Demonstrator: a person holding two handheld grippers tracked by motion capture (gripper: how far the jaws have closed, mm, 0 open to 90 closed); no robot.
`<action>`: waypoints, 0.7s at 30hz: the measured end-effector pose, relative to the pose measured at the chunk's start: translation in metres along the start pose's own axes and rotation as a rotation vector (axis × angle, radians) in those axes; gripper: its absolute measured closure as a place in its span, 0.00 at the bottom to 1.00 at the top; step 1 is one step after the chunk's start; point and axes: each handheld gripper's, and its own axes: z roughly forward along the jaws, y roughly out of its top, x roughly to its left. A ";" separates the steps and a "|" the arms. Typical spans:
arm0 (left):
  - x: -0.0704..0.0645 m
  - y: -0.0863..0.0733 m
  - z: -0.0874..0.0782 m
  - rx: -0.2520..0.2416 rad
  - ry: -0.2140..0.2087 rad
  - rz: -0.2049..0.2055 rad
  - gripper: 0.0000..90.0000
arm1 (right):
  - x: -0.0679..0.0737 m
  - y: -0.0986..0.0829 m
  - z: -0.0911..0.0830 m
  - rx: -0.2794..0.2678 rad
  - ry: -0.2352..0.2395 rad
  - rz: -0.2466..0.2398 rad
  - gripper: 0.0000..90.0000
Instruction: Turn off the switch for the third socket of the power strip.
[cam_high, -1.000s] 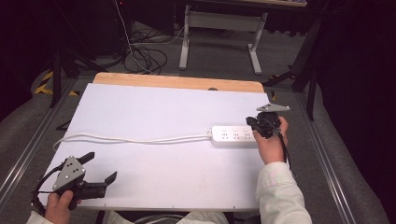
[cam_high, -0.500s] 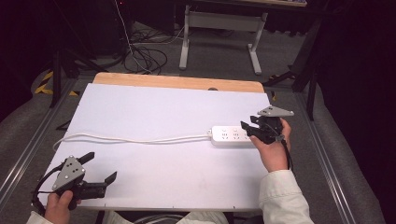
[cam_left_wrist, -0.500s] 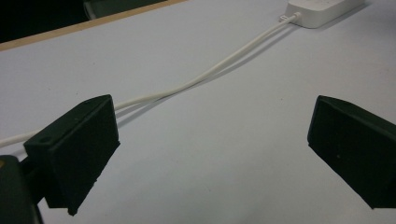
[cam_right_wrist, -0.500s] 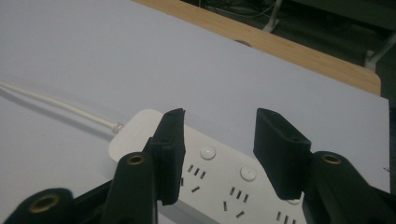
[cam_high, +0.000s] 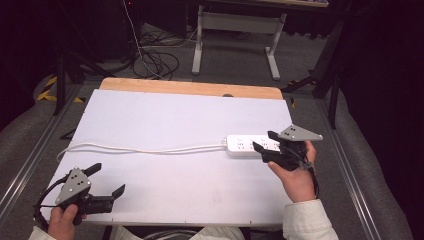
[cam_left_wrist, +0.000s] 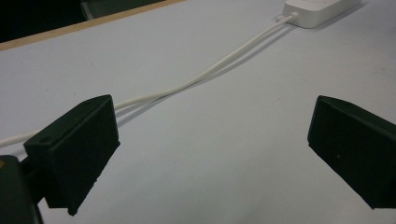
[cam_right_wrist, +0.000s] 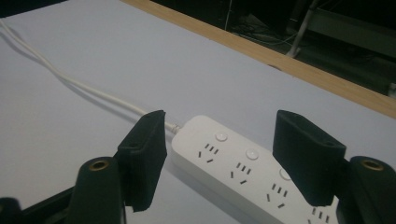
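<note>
On the tabletop (cam_high: 165, 120): a white sheet covers the surface, with a strip of bare wood along the far edge
Power strip (cam_high: 247, 145): white, lying flat near the right edge of the tabletop, sockets and round buttons facing up; in the right gripper view (cam_right_wrist: 243, 172) it runs from between the fingers toward the lower right
Cord (cam_high: 140, 149): white, leaving the left end of the power strip and trailing across the sheet to the left edge; in the left gripper view (cam_left_wrist: 205, 74) it crosses diagonally ahead of the fingers
Right gripper (cam_high: 263, 141): held in the person's right hand (cam_high: 295, 177) just over the right portion of the power strip, pointing left; fingers apart, one on each side of the strip's cord end, clamping nothing; contact with the strip cannot be told
Left gripper (cam_high: 106, 179): held in the left hand (cam_high: 62, 222) at the near left corner of the tabletop, well apart from the power strip; fingers (cam_left_wrist: 74, 151) spread wide above bare sheet, holding nothing
Floor beyond the tabletop: grey, with dark cables (cam_high: 155, 55) and a white metal stand (cam_high: 235, 30)
</note>
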 end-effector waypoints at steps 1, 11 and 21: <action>0.000 0.000 0.000 -0.001 -0.001 -0.002 0.03 | 0.002 -0.001 -0.002 -0.005 0.009 0.003 0.37; 0.001 0.000 -0.001 -0.002 -0.006 -0.004 0.03 | 0.021 -0.021 -0.012 -0.031 0.101 -0.020 0.32; 0.001 0.000 -0.001 -0.007 -0.001 -0.011 0.03 | 0.032 -0.049 -0.012 -0.074 0.173 -0.024 0.31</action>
